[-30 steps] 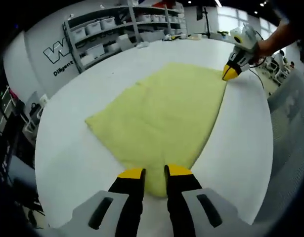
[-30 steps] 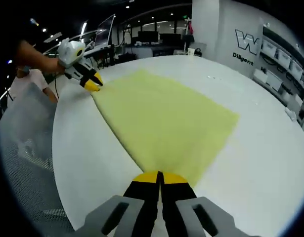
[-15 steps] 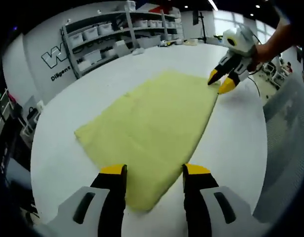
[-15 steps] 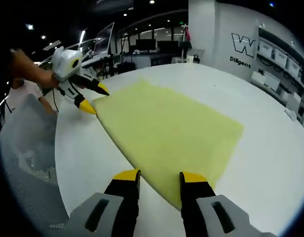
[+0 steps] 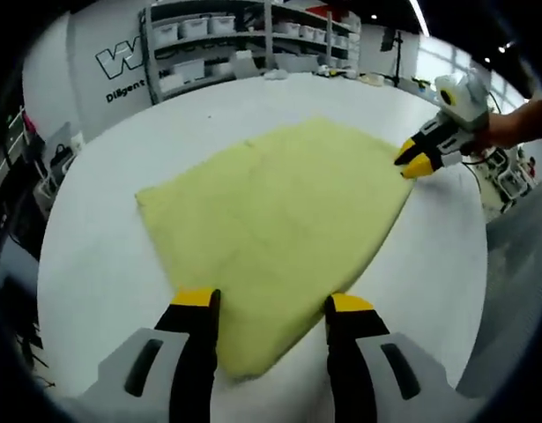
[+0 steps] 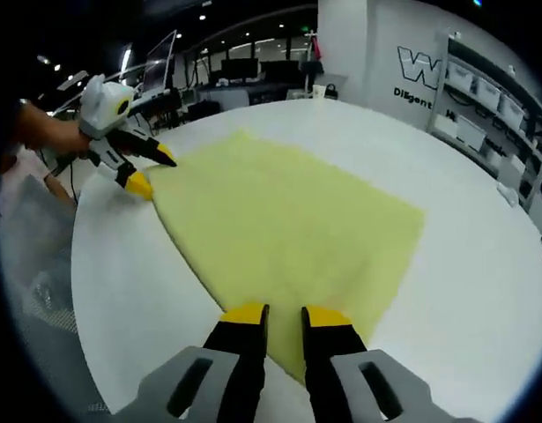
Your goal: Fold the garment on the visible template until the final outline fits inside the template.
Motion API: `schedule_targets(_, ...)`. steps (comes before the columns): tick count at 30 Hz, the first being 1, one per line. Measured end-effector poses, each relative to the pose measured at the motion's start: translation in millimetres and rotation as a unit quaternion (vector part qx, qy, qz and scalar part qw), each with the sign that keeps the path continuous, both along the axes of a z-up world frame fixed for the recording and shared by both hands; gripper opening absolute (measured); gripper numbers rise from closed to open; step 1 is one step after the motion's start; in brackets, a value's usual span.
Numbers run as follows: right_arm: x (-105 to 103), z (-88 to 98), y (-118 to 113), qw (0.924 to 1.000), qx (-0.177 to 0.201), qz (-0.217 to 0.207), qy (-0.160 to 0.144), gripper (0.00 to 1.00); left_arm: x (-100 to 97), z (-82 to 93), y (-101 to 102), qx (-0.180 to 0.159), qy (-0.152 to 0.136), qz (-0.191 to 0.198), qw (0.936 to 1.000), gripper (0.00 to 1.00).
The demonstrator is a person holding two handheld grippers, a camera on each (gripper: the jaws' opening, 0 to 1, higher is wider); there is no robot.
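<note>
Since half a second ago my right gripper (image 6: 282, 315) has brought its jaws closer together, though a gap remains between them, and my left gripper (image 5: 273, 302) has stayed wide open over the near corner of the cloth. The garment (image 5: 275, 207), a pale yellow piece, lies flat and spread on the white table (image 5: 94, 256), with one corner under each gripper. In the right gripper view the jaws stand astride the near corner; I cannot tell if they already touch the fabric. In the left gripper view the right gripper seems almost closed at the far corner. I see no template outline on the table. I judge we are at the start of a fold: both corners along one edge are to be taken. Next I should close both grippers on their corners, lift together, and carry this edge over to the opposite edge, keeping the cloth on the table.
</note>
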State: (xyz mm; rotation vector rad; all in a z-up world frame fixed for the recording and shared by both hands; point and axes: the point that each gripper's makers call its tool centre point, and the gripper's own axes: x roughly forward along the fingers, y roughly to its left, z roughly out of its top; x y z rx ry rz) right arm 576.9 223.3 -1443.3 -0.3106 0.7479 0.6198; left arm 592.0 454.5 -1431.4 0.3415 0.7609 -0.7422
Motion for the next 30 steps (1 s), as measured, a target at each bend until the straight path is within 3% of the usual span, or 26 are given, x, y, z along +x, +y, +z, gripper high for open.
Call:
schedule_targets(1,5,0.4,0,1.0000,0.002,-0.004,0.002,0.10,1.2,-0.1,0,-0.008,0.006,0.003,0.9999,0.50)
schedule_targets(3,10,0.0,-1,1.0000,0.000,-0.002,0.001,0.10,3.5,6.3,-7,-0.060,0.032,0.026,0.9974,0.61)
schedule_targets(6,16,0.3,-2,1.0000,-0.001,-0.004,0.001,0.10,22.3,28.2,-3,-0.097,-0.001,0.066,0.9930,0.64)
schedule_targets(11,18,-0.3,-1,1.0000,0.000,-0.006,-0.001,0.11,29.7,8.1,7,-0.017,-0.003,0.054,0.9984,0.61)
schedule_targets(15,18,-0.5,-1,0.9999,-0.003,-0.015,0.001,0.11,25.7,-5.6,2,0.000,0.004,0.036,0.9993,0.59)
schedule_targets(16,17,-0.5,-1,0.9999,-0.003,-0.016,0.000,0.11,27.0,-2.2,-3,-0.017,0.002,0.034,0.9993,0.59)
schedule_targets(19,17,-0.3,-1,0.9998,-0.003,-0.018,-0.002,0.12,34.3,-4.4,2,-0.015,0.015,0.047,0.9987,0.63)
schedule_targets(24,18,-1.1,0,0.9993,-0.002,-0.037,0.001,0.14,47.0,-4.9,2,-0.013,0.015,0.036,0.9991,0.66)
schedule_targets(30,36,-0.7,-1,0.9988,-0.006,-0.048,-0.001,0.14,67.6,-5.1,3,-0.005,0.013,0.042,0.9990,0.71)
